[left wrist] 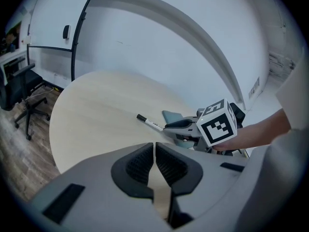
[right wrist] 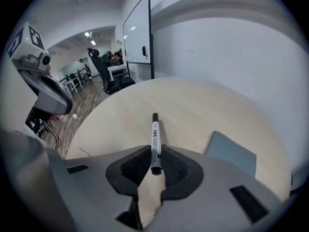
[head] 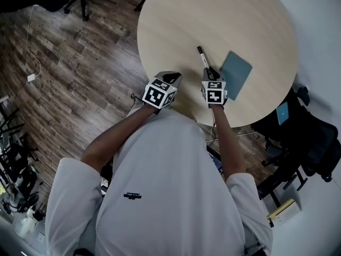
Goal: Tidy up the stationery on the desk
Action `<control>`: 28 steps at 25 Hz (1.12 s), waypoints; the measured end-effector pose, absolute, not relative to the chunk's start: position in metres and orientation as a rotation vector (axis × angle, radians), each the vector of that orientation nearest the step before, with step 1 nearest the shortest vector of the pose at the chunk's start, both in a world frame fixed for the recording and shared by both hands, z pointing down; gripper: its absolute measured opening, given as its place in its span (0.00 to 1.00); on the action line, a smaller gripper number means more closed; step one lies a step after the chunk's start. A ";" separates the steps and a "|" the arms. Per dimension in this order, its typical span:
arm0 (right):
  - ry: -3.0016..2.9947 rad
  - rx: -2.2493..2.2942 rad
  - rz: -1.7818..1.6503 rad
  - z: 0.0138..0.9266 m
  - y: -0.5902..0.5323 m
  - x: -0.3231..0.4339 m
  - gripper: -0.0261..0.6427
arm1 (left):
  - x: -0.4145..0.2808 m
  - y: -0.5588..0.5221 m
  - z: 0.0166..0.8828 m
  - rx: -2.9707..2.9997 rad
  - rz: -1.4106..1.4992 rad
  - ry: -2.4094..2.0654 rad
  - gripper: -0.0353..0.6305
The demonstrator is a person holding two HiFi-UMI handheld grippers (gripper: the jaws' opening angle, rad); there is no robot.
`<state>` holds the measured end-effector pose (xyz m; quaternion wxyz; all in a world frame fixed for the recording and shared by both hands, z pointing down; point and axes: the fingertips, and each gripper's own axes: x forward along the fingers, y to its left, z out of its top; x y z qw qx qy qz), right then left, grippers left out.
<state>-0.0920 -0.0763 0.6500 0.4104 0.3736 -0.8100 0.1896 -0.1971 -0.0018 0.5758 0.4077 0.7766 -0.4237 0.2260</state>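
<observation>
A black-and-white marker (head: 203,57) lies on the round pale wooden table (head: 176,25), pointing away from me. My right gripper (head: 211,71) is shut on its near end; in the right gripper view the marker (right wrist: 155,139) sits between the two pads, which touch it on both sides. A teal notebook (head: 235,73) lies flat just right of the marker. My left gripper (head: 175,76) hovers over the table's near edge, shut with nothing in it (left wrist: 154,151). From the left gripper view the marker (left wrist: 149,123) and the right gripper (left wrist: 179,125) show ahead.
A black office chair (head: 309,137) with a bag stands right of the table. Wooden floor with a white cable (head: 34,57) lies to the left. A whiteboard (right wrist: 136,28) and desks stand far behind the table. A white wall curves past the table's far side.
</observation>
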 end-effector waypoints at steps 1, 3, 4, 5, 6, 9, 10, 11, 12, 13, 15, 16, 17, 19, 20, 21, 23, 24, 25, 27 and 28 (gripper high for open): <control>-2.044 0.953 0.481 0.644 -0.075 -0.091 0.17 | -0.193 -0.001 0.575 1.966 0.572 -1.060 0.10; -2.052 0.977 0.479 0.633 -0.072 -0.089 0.17 | -0.187 -0.001 0.571 1.985 0.575 -1.045 0.10; -2.059 0.990 0.474 0.628 -0.071 -0.087 0.17 | -0.184 -0.001 0.570 1.995 0.576 -1.039 0.10; -2.065 1.002 0.468 0.623 -0.071 -0.085 0.17 | -0.180 -0.002 0.568 2.003 0.578 -1.035 0.10; -2.072 1.015 0.463 0.618 -0.070 -0.083 0.17 | -0.177 -0.002 0.567 2.010 0.580 -1.031 0.10; -2.086 1.053 0.440 0.605 -0.066 -0.070 0.16 | -0.163 0.001 0.565 2.025 0.585 -1.018 0.10; -2.088 1.065 0.430 0.601 -0.065 -0.066 0.16 | -0.159 0.002 0.565 2.031 0.588 -1.011 0.10; -2.089 1.078 0.421 0.597 -0.065 -0.061 0.16 | -0.154 0.003 0.564 2.039 0.591 -1.004 0.10; -2.088 1.092 0.414 0.594 -0.064 -0.057 0.16 | -0.151 0.004 0.563 2.046 0.594 -0.996 0.10; -2.084 1.107 0.410 0.592 -0.063 -0.052 0.16 | -0.147 0.005 0.562 2.054 0.598 -0.988 0.10; -2.072 1.144 0.412 0.587 -0.059 -0.039 0.16 | -0.139 0.006 0.560 2.067 0.603 -0.974 0.10; -2.065 1.163 0.416 0.585 -0.057 -0.030 0.16 | -0.134 0.006 0.559 2.073 0.606 -0.967 0.10; -2.059 1.180 0.421 0.584 -0.056 -0.021 0.16 | -0.127 0.006 0.558 2.080 0.609 -0.961 0.10; -2.047 1.210 0.430 0.582 -0.052 -0.002 0.16 | -0.113 0.004 0.557 2.097 0.618 -0.948 0.10; -2.040 1.226 0.433 0.582 -0.049 0.006 0.16 | -0.107 0.004 0.556 2.105 0.625 -0.940 0.10; -2.032 1.243 0.437 0.581 -0.046 0.014 0.16 | -0.102 0.005 0.556 2.114 0.632 -0.929 0.10; -2.016 1.278 0.444 0.581 -0.041 0.029 0.16 | -0.091 0.006 0.554 2.130 0.644 -0.910 0.10; -2.007 1.295 0.446 0.581 -0.040 0.037 0.16 | -0.087 0.006 0.554 2.137 0.649 -0.903 0.10; -1.996 1.312 0.447 0.580 -0.039 0.044 0.16 | -0.082 0.006 0.553 2.143 0.653 -0.897 0.10; -1.972 1.345 0.444 0.579 -0.038 0.060 0.16 | -0.072 0.003 0.553 2.150 0.663 -0.886 0.10; -1.962 1.362 0.442 0.578 -0.038 0.068 0.16 | -0.067 0.002 0.553 2.153 0.667 -0.881 0.10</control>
